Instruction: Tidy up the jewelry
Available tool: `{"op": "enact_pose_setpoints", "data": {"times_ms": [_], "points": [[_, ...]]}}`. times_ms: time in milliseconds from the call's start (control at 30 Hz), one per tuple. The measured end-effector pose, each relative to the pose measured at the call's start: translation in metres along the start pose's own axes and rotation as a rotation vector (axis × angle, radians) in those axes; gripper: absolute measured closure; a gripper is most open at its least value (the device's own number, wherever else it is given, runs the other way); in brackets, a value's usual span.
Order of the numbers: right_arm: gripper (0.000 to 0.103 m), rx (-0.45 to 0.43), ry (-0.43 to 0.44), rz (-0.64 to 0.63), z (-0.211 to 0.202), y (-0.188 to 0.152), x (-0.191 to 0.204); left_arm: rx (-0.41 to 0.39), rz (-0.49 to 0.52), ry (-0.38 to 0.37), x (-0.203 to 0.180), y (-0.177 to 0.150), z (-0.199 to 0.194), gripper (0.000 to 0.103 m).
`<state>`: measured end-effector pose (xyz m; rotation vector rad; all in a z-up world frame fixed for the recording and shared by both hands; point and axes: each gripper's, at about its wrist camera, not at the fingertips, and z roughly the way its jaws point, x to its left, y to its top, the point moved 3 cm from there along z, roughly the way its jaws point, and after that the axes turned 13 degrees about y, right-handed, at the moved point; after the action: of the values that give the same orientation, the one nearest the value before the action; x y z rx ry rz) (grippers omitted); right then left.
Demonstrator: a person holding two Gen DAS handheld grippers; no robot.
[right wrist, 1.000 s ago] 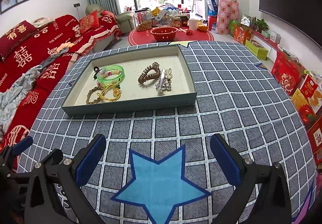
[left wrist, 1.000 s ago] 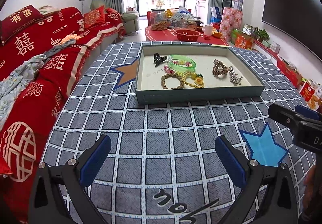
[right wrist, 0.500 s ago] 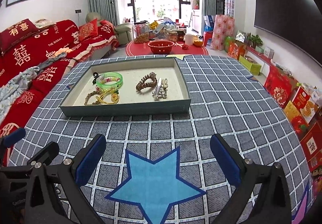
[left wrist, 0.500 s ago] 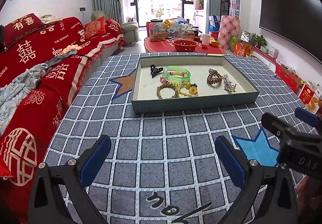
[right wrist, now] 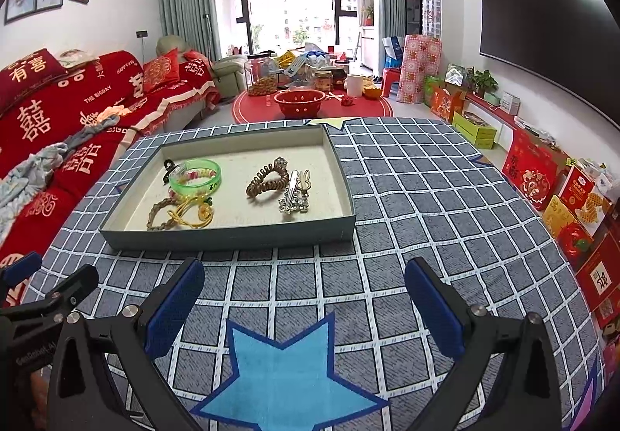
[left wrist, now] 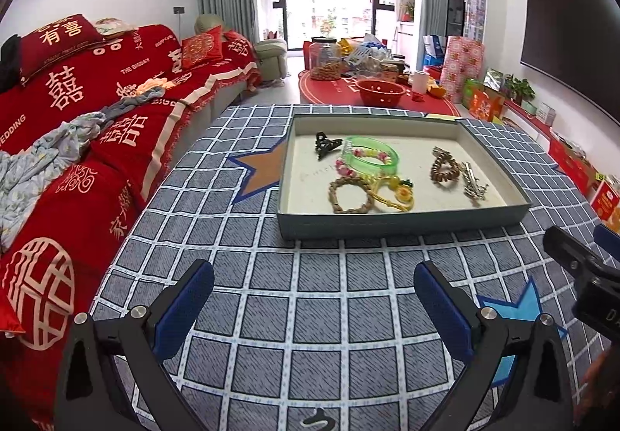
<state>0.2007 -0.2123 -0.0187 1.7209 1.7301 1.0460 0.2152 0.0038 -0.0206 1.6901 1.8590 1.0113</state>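
Checked grey tablecloth fills foreground. Left gripper and right gripper hover over it, jaws spread wide, nothing held. Beyond them, shallow tray holds jewelry: braided bracelet, green bangle, coil hair tie, silver clips, black claw clip. Red sofa far left.

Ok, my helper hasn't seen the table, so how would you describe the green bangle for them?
Find the shallow grey tray on the checked tablecloth. In its left half lies the green bangle. It is the only translucent green rigid ring, beside a black claw clip.
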Motion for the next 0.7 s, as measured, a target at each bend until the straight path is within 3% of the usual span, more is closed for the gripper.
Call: {"op": "enact_pose_setpoints", "data": {"times_ms": [700], "points": [[0.0,-0.021,0.001,-0.031,-0.003,0.0029,0.01,0.0,-0.002,0.012,0.003,0.0008,0.0024,0.0]]}}
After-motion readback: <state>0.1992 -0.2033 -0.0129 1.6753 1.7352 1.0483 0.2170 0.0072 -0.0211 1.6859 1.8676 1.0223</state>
